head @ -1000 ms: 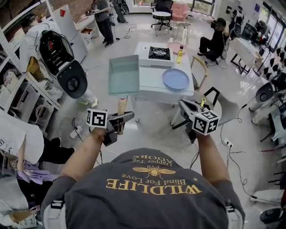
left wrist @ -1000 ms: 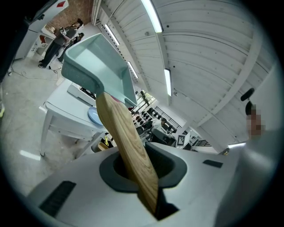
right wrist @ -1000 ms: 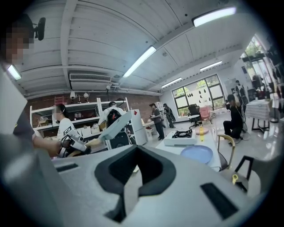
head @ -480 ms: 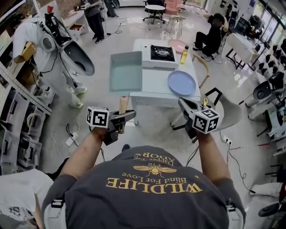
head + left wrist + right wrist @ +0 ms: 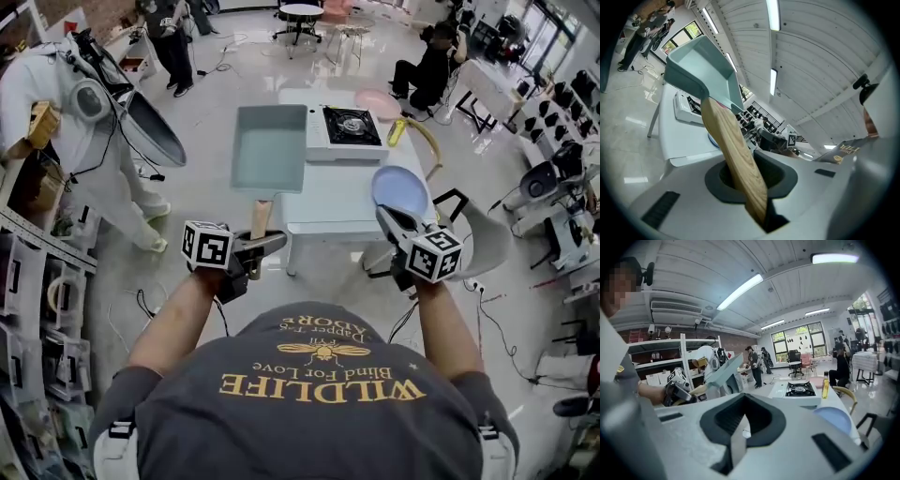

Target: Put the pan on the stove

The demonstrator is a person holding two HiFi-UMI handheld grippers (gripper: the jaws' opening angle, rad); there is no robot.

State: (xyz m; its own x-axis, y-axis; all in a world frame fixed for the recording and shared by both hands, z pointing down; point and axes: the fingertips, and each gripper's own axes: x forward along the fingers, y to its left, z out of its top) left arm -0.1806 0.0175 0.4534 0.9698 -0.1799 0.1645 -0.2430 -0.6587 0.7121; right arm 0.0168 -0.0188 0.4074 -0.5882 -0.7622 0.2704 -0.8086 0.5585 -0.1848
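A white table [image 5: 337,192] was seen at upper centre of the head view, w/ a white suited figure [image 5: 66,112] at upper left and shelving [image 5: 37,309] down the left edge. The pan [image 5: 269,148], square and teal, was held in the air at the table's left edge, just beside the stove [image 5: 347,131] in the picture and not on it. The stove was set at the table's far end, burner uncovered. A blue plate [image 5: 399,187] was laid on the near right corner, a pink plate [image 5: 378,103] beyond the stove, and a yellow bottle [image 5: 397,131] to the stove's right. A wooden chair [image 5: 436,155] was placed at the table's right side.

The left gripper [image 5: 267,246] was clamped on the pan's wooden handle [image 5: 260,218]; in the left gripper view the handle [image 5: 736,154] was pinched between the jaws. The right gripper [image 5: 386,216] was held at lower right of the plate, jaws brought together w/ nothing between them.
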